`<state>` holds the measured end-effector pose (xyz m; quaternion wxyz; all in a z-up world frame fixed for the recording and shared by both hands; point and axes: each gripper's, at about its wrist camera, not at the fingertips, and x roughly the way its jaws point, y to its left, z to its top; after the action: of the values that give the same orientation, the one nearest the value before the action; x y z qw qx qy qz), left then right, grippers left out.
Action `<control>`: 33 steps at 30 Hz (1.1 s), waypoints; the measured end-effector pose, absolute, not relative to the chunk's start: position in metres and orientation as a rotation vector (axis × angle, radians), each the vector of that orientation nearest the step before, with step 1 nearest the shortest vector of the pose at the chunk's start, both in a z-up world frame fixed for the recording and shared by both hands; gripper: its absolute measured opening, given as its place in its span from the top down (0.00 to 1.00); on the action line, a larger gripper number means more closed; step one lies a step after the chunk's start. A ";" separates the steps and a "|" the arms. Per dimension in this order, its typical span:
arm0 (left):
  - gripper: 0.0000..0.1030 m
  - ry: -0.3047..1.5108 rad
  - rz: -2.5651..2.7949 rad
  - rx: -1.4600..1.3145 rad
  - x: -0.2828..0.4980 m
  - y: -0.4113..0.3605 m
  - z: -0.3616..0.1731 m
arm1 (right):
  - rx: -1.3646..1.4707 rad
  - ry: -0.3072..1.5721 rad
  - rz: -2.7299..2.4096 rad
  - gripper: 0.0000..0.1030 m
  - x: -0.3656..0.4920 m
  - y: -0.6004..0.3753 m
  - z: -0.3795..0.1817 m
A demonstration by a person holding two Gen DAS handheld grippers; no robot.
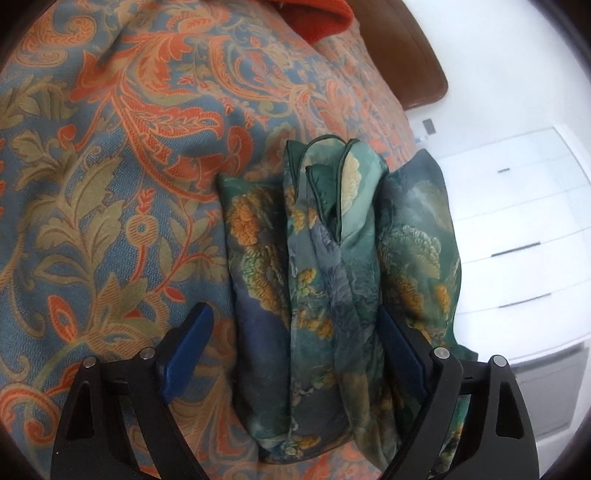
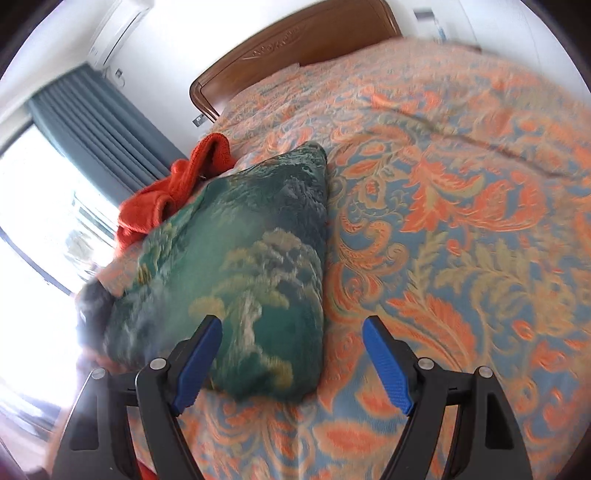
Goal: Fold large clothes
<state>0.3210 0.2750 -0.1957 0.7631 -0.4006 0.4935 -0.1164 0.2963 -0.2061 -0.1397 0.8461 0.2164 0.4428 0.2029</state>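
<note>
A folded green garment with a tree and flower print [image 1: 332,266] lies on the patterned bedspread [image 1: 110,184] near the bed's edge, its layered folds and piped edges facing up. My left gripper [image 1: 295,343] is open, its blue pads wide apart, with the garment's near part lying between them. In the right wrist view the same garment [image 2: 236,258] is a compact bundle. My right gripper [image 2: 291,362] is open and empty, just in front of the bundle's near right corner.
A crumpled orange-red garment [image 2: 173,192] lies behind the green one, also seen in the left wrist view [image 1: 317,18]. A wooden headboard [image 2: 295,37] closes the far end of the bed. White drawers [image 1: 517,240] stand beside the bed. A window with a blue curtain [image 2: 96,122] is at left.
</note>
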 end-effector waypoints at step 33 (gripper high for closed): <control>0.64 0.899 -0.282 -0.472 0.346 0.169 -0.068 | -0.138 0.614 0.523 0.44 0.346 -0.075 -0.071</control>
<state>0.3459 0.1693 -0.0677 0.8643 -0.2251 0.4292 -0.1346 0.3464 -0.0753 -0.0707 0.9174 -0.0672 0.2987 0.2543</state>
